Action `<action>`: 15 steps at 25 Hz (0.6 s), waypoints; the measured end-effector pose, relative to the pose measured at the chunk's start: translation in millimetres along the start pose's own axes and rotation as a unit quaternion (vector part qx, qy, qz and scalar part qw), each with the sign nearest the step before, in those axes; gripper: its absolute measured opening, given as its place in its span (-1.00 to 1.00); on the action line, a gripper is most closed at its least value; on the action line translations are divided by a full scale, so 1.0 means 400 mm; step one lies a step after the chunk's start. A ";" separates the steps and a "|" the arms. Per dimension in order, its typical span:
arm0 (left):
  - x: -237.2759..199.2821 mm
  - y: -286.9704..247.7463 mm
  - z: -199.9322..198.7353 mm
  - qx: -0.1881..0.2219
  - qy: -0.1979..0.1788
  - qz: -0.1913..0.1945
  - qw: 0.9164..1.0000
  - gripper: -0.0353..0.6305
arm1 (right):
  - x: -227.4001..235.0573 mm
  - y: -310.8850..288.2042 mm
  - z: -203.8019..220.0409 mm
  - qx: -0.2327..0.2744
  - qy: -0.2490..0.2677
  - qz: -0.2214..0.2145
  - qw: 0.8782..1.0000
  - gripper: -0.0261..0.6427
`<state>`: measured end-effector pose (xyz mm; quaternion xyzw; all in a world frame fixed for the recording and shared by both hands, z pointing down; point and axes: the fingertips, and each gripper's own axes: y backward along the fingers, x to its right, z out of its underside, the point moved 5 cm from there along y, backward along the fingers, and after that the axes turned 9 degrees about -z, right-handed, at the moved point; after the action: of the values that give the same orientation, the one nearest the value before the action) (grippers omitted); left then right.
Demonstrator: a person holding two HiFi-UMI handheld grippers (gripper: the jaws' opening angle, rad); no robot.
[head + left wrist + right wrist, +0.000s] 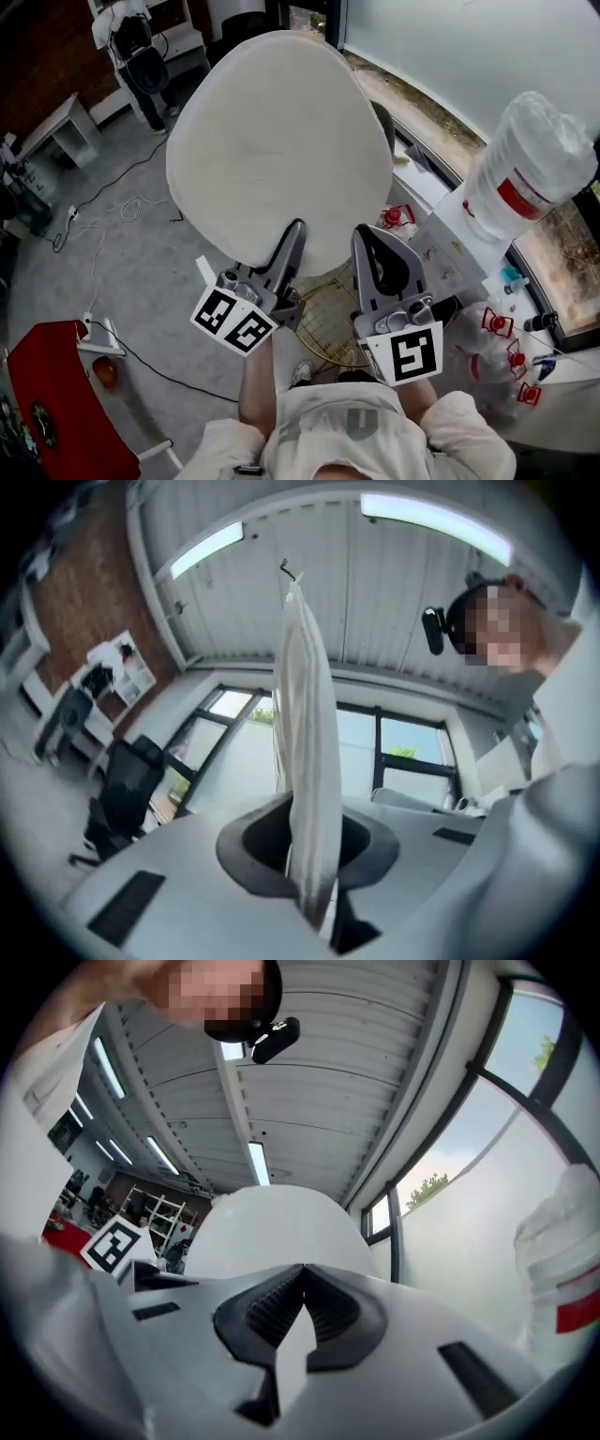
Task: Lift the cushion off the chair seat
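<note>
A large round white cushion [277,150] hangs in the air in front of me, its broad face toward the head view. My left gripper [292,242] is shut on its lower rim, and my right gripper [367,246] is shut on the same rim just to the right. The left gripper view shows the cushion [305,742] edge-on, standing upright between the pads of the left gripper [312,860]. From the right gripper [301,1288], the cushion [272,1227] appears flat-on, with its edge pinched in the ribbed pads. Below the grippers lies the woven chair seat [330,321], bare.
A water dispenser with a big upturned bottle [525,173] stands at the right by the window. Red-handled taps [499,323] sit near it. A red object [56,398] is at the lower left, cables [112,211] cross the floor, and a black office chair [127,780] stands further back.
</note>
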<state>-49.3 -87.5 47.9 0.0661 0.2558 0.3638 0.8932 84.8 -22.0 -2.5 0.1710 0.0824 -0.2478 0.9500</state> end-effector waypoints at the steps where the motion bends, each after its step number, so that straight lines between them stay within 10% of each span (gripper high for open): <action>1: 0.020 0.005 -0.025 0.009 -0.050 -0.032 0.998 -0.75 | -0.005 0.003 -0.015 0.003 0.007 0.011 1.000 -0.87; 6: 0.099 0.038 -0.106 0.057 -0.277 -0.187 0.941 -0.75 | -0.023 0.014 -0.022 -0.017 0.030 0.035 0.999 -0.87; 15: 0.084 0.072 -0.080 0.077 -0.378 -0.337 0.859 -0.75 | -0.001 0.018 0.063 -0.050 -0.038 0.037 0.997 -0.87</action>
<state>-63.0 -45.6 15.3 0.1766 -0.0679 -0.0336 0.9814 89.9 -25.0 23.2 0.1169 0.0524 -0.2143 0.9683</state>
